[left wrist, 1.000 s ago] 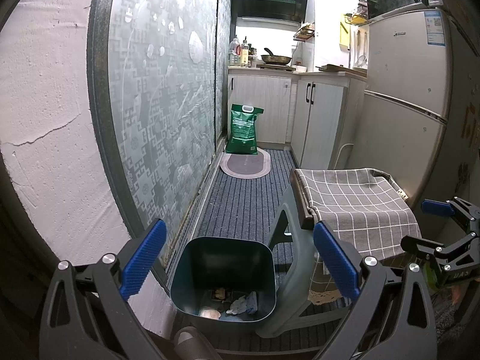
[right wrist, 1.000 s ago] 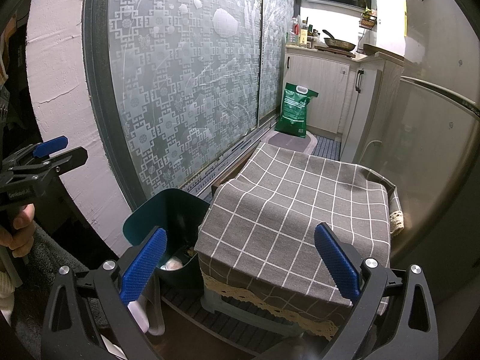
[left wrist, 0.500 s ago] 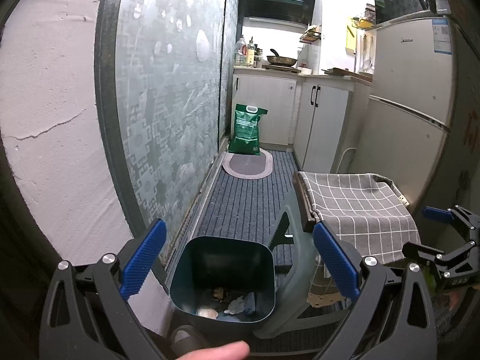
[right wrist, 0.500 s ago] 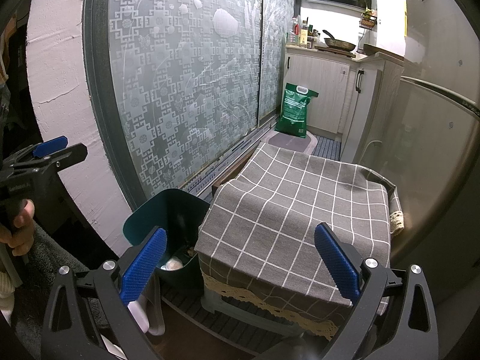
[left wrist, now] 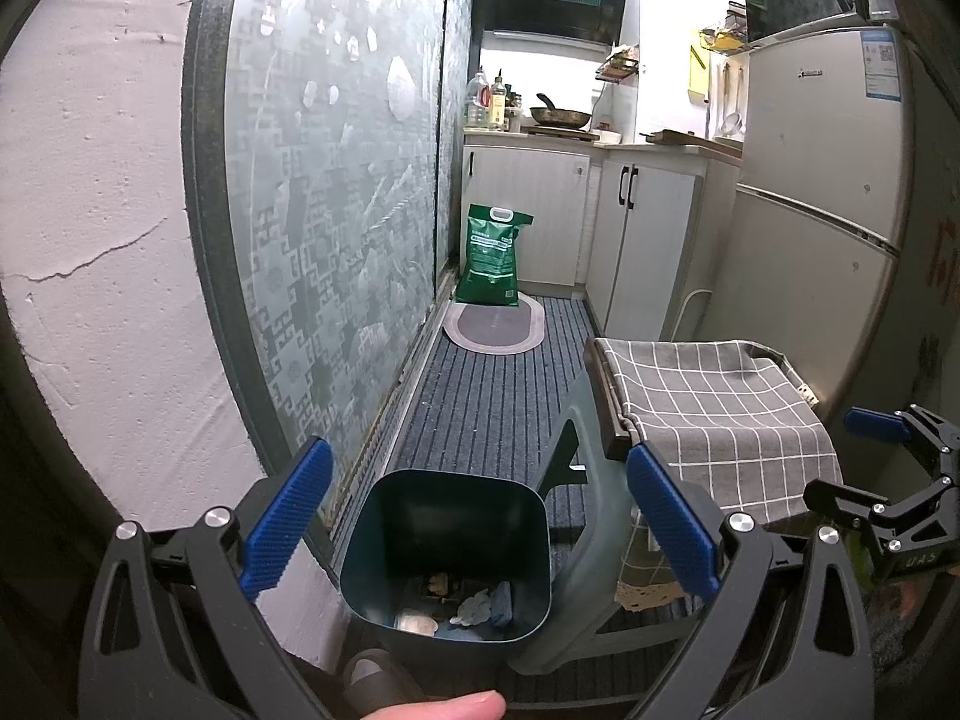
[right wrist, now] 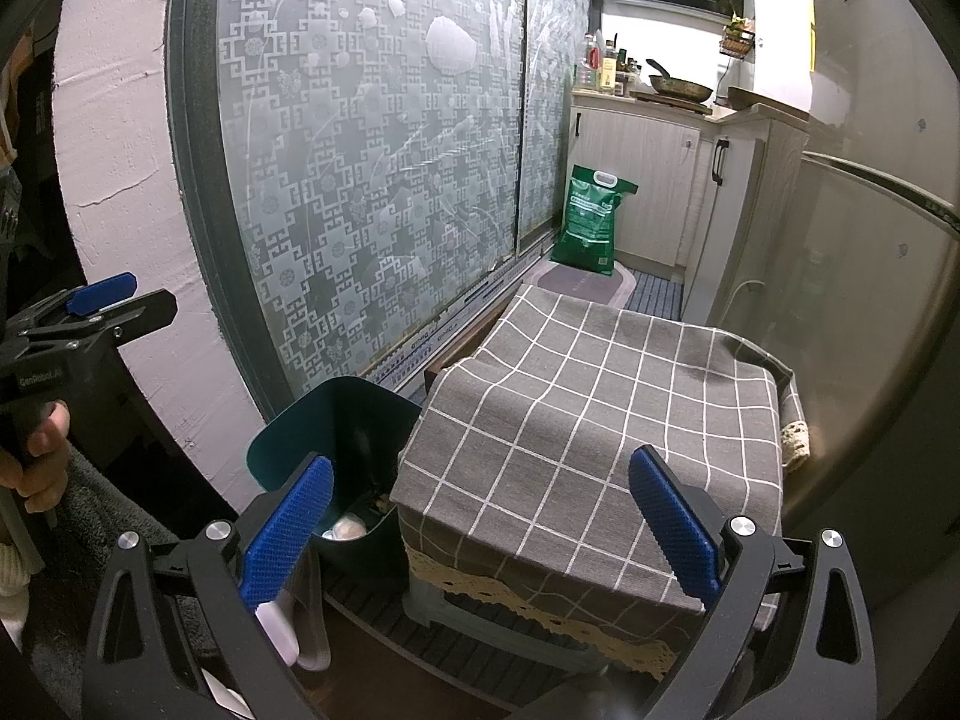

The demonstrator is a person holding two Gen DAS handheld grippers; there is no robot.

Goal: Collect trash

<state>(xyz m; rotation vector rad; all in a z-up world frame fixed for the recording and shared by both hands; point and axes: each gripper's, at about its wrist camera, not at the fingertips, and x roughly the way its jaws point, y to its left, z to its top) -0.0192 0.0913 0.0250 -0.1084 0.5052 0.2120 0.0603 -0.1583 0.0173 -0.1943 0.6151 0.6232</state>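
A dark green trash bin point(left wrist: 447, 516) stands on the floor beside a low table; several bits of trash point(left wrist: 474, 600) lie at its bottom. My left gripper point(left wrist: 477, 525) is open and empty, held above the bin. My right gripper point(right wrist: 480, 531) is open and empty, held over the front of the low table covered with a grey checked cloth point(right wrist: 606, 414). The bin also shows in the right wrist view point(right wrist: 300, 432), left of the table. The right gripper shows at the right edge of the left wrist view point(left wrist: 888, 480).
A frosted patterned glass door point(left wrist: 336, 240) runs along the left. A green bag point(left wrist: 492, 255) and an oval mat point(left wrist: 495, 330) lie at the far end by white cabinets point(left wrist: 636, 240). A fridge point(left wrist: 822, 210) stands on the right. A striped floor mat point(left wrist: 492, 402) covers the aisle.
The left gripper has lifted and tilted slightly, so the bin sits lower in view. A fingertip has come into the bottom edge. The right gripper has hardly moved.
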